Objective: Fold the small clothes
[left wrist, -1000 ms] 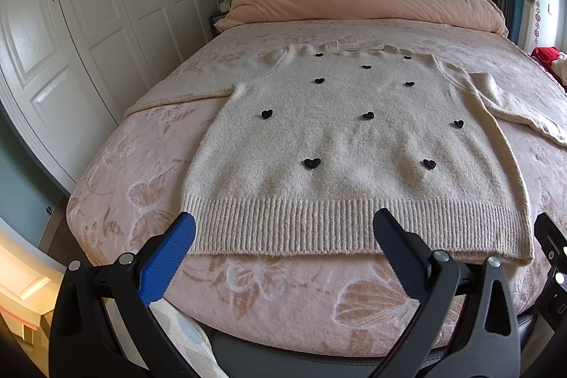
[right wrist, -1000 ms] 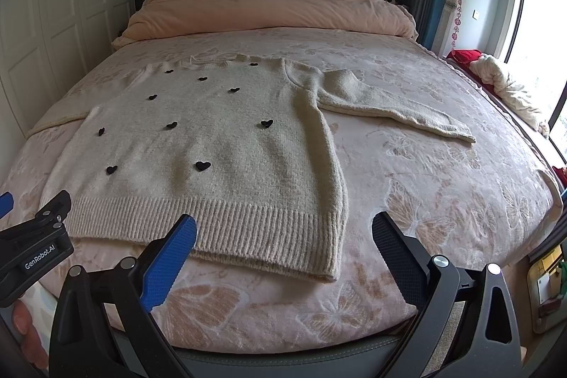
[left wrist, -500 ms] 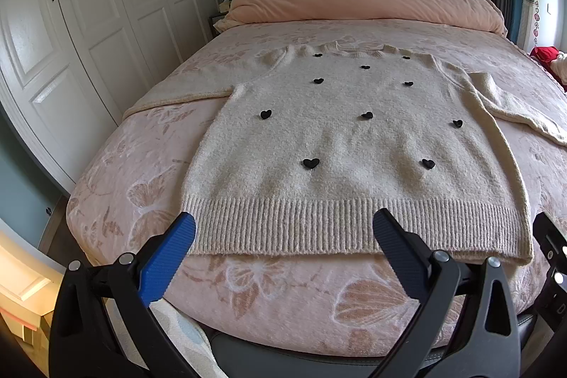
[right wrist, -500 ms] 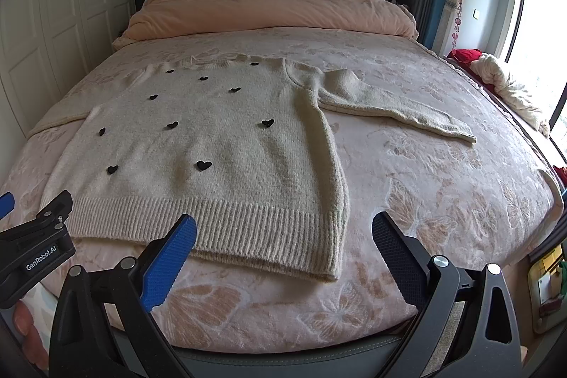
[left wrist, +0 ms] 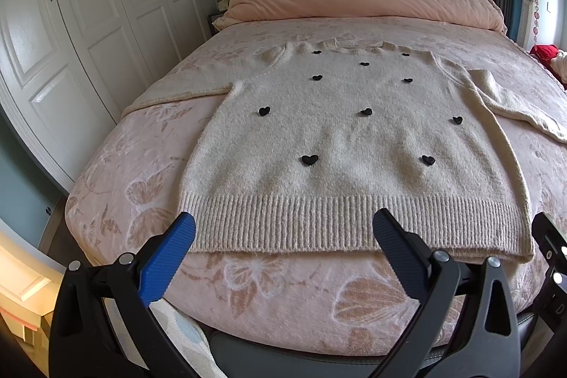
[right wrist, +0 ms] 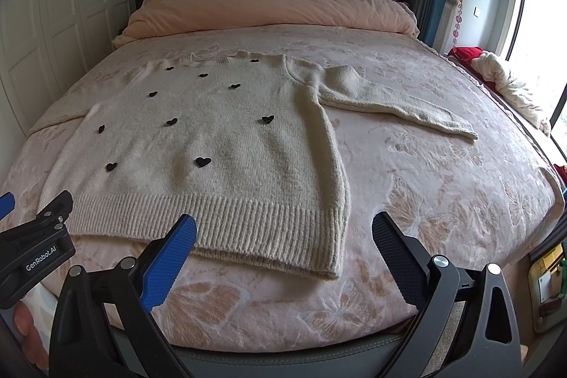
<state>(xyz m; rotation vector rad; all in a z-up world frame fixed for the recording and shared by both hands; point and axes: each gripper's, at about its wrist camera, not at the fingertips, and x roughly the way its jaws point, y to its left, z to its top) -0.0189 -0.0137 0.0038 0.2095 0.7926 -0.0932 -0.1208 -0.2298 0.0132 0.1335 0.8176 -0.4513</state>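
Both the left tongs (left wrist: 283,234) and right tongs (right wrist: 283,234) gape, released, just short of the cream knit sweater (left wrist: 354,144). It looks soft, floppy, stretchy; best pinched at the ribbed hem (right wrist: 248,218) corners ahead.

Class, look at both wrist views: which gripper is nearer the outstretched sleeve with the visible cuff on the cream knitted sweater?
The right. The right gripper sits by the hem corner below that outstretched sleeve; the left gripper faces the hem's other half, farther away.
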